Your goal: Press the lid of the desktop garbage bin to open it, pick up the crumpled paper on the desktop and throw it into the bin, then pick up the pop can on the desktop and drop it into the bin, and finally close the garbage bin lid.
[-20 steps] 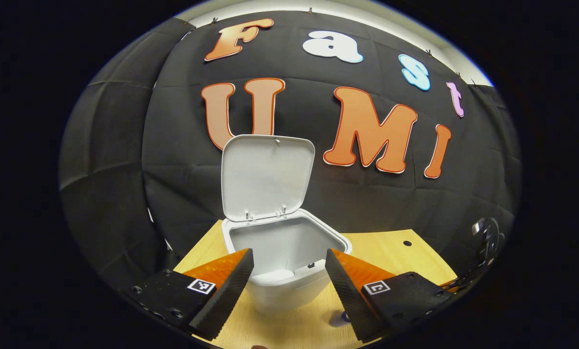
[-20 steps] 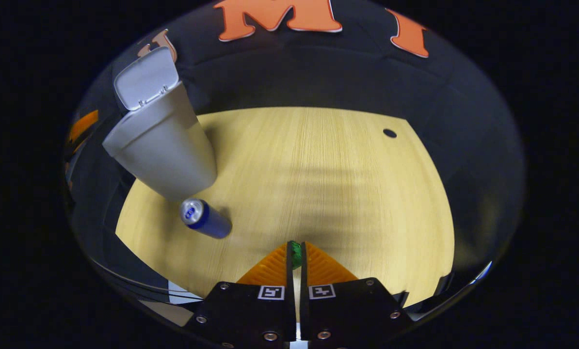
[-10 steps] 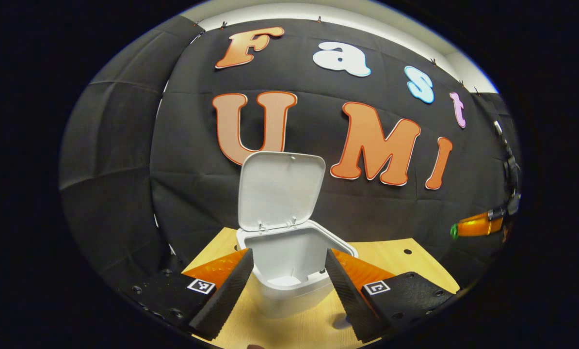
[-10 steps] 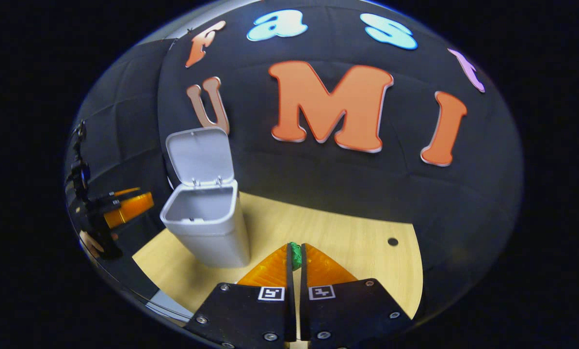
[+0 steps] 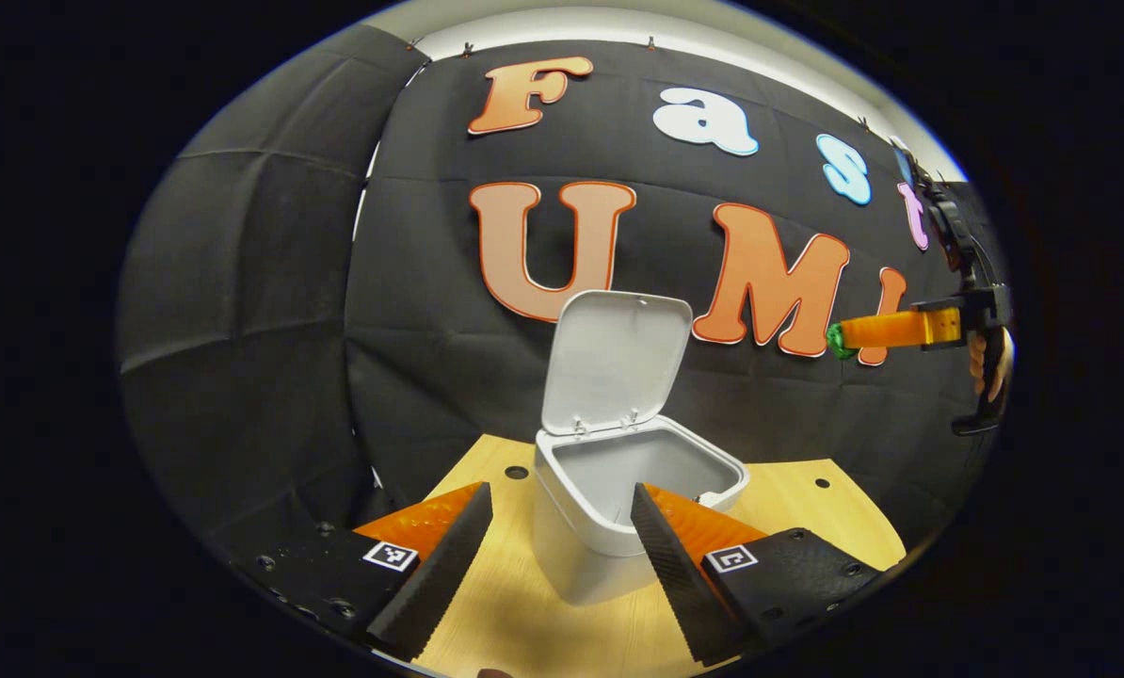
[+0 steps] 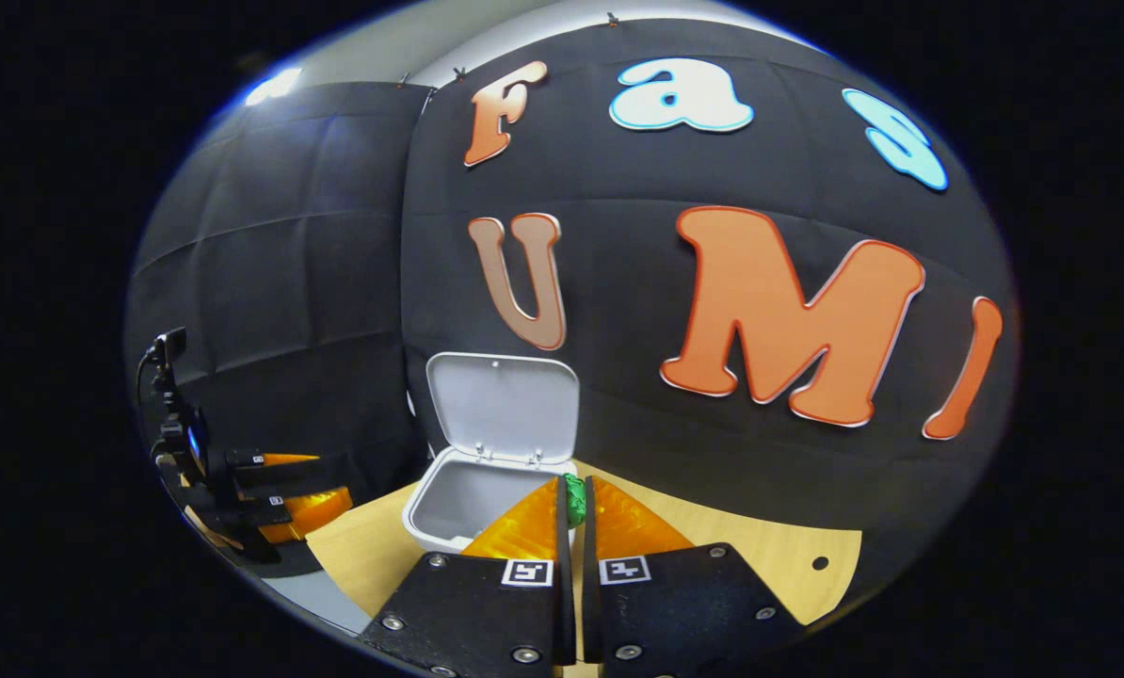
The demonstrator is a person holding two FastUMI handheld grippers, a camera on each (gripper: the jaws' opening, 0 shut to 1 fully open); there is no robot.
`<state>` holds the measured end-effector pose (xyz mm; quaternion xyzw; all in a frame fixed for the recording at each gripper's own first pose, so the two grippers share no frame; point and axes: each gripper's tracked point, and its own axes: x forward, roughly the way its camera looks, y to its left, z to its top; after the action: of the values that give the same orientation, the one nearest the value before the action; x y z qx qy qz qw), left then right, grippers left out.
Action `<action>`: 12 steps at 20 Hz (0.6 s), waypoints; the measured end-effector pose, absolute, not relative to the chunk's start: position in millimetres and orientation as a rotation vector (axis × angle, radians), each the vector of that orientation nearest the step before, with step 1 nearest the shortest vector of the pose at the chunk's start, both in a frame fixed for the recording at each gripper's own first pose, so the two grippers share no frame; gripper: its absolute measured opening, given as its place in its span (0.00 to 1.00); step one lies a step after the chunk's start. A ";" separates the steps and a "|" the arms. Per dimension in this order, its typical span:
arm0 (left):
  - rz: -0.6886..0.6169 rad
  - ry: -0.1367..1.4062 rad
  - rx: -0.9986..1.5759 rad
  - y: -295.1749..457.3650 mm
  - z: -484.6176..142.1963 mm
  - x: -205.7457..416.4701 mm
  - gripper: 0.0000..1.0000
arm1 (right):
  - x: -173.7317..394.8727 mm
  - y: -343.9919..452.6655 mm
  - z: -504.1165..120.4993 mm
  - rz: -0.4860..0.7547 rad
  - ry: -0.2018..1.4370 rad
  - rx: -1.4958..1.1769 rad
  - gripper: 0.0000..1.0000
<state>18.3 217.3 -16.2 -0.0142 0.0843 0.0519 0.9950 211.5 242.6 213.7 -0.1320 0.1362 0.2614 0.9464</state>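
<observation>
Bin [image 5: 609, 527]: on desktop [image 5: 807, 508], lid [image 5: 614, 363] upright, mouth open. Crumpled paper [image 6: 574, 499]: green, clenched in my right gripper [image 6: 573, 504], which over the last second I raised off the desktop toward the bin; probably not yet over the mouth. Left gripper [image 5: 560, 551]: released, holding nothing, backed off. Drop comes next.

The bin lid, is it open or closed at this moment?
Open. The lid stands upright on its hinges behind the bin, and the bin's inside wall shows in both the left and right gripper views.
</observation>
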 end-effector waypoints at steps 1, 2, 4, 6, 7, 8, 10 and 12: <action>0.112 0.171 -0.028 223.3 -18.8 13.9 0.95 | 215.1 256.3 209.0 0.554 0.289 -0.265 0.03; 0.120 0.174 -0.028 229.7 -20.4 10.1 0.95 | 218.2 268.3 202.4 0.571 0.300 -0.262 0.03; 0.136 0.187 -0.031 239.7 -26.5 3.0 0.95 | 230.4 295.5 187.8 0.595 0.325 -0.262 0.03; 0.150 0.197 -0.036 245.0 -29.1 -1.9 0.95 | 245.2 316.2 166.3 0.604 0.363 -0.274 0.03; 0.159 0.200 -0.039 250.8 -30.6 -4.8 0.95 | 250.6 326.0 154.6 0.610 0.388 -0.273 0.03; 0.170 0.204 -0.039 255.4 -31.7 -8.3 0.95 | 253.3 337.9 141.9 0.628 0.420 -0.260 0.03; 0.189 0.205 -0.036 267.6 -32.9 -12.9 0.95 | 255.8 354.8 126.2 0.645 0.462 -0.236 0.03; 0.199 0.203 -0.037 275.6 -31.3 -18.7 0.95 | 261.8 361.4 114.9 0.630 0.469 -0.263 0.04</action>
<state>-18.7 275.6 -31.3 -0.0185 0.1010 0.0993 0.9898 261.8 361.4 114.9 -0.1278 0.2279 0.3063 0.9154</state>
